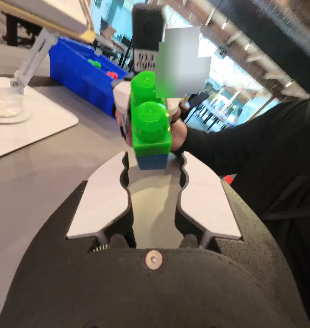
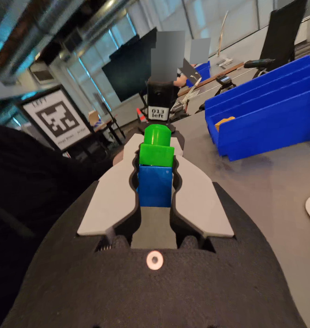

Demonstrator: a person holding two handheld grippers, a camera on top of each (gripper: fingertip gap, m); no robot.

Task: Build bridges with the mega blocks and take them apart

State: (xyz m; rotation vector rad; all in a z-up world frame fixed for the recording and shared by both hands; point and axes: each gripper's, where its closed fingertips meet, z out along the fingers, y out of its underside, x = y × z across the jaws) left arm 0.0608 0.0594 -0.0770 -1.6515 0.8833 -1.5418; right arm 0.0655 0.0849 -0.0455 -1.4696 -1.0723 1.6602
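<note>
1. Your right gripper (image 2: 155, 170) is clamped on the blue block (image 2: 155, 188), with the green block (image 2: 156, 153) stacked on it — both held above the grey table (image 2: 239, 186).
2. Your left gripper (image 1: 154, 159) is spread open, touching neither block.
3. These look light, rigid and smooth — pinch the green block's flat sides, not the round studs.

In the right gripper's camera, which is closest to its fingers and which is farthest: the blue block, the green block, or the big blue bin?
1. Blue plastic block, between the right gripper fingers.
2. Green plastic block, stacked just beyond the blue one.
3. Big blue plastic bin, off to the right on the table.
</note>
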